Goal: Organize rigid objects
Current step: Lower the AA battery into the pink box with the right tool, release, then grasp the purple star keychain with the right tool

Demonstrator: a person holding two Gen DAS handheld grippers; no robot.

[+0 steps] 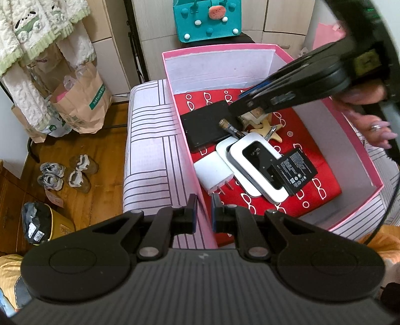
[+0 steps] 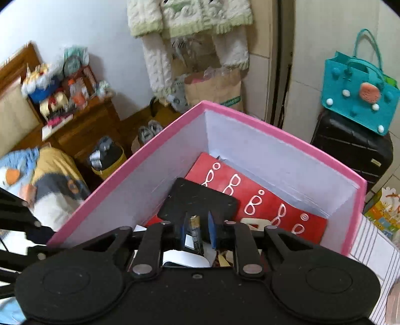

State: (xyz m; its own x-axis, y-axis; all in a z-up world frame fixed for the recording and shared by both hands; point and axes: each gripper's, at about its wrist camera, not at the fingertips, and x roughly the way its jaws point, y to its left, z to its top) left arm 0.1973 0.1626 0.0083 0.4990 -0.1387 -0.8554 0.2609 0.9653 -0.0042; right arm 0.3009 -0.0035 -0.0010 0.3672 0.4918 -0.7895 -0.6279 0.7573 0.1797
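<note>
Left gripper point(image 1: 203, 207): pressed together on the near wall of the pink cardboard box point(image 1: 220, 67), one finger outside and one inside; likely a hold to keep the box from sliding on the striped pale bed cover point(image 1: 150, 150).
Near contents: white wall-plug charger point(image 1: 213, 175) beside a white pocket Wi-Fi router point(image 1: 260, 165), with a flat black phone battery point(image 1: 296, 170) leaning on the router's edge; packed close together, seemingly to leave the right side of the box free.
Box floor: red sheet printed with white spectacles point(image 1: 325, 185), lying flat as a liner under everything.
Right gripper point(image 2: 197, 220): inside the box and angled down, jaws slightly spread; a gap shows at the right pad, so no pinch.
Task's thing: slim gold-and-black cylindrical battery point(image 1: 231, 128), between the right gripper's fingers, its far end resting on the flat black rectangular slab point(image 1: 205, 125) near the box's middle; judged to be set down.
Behind the battery: pale starfish ornament point(image 1: 265, 127), partly hidden by the right gripper.
Step in hand: placing the battery in the box, apparently close to done.
Far side: teal felt handbag point(image 1: 207, 17) beyond the box, out of play.
</note>
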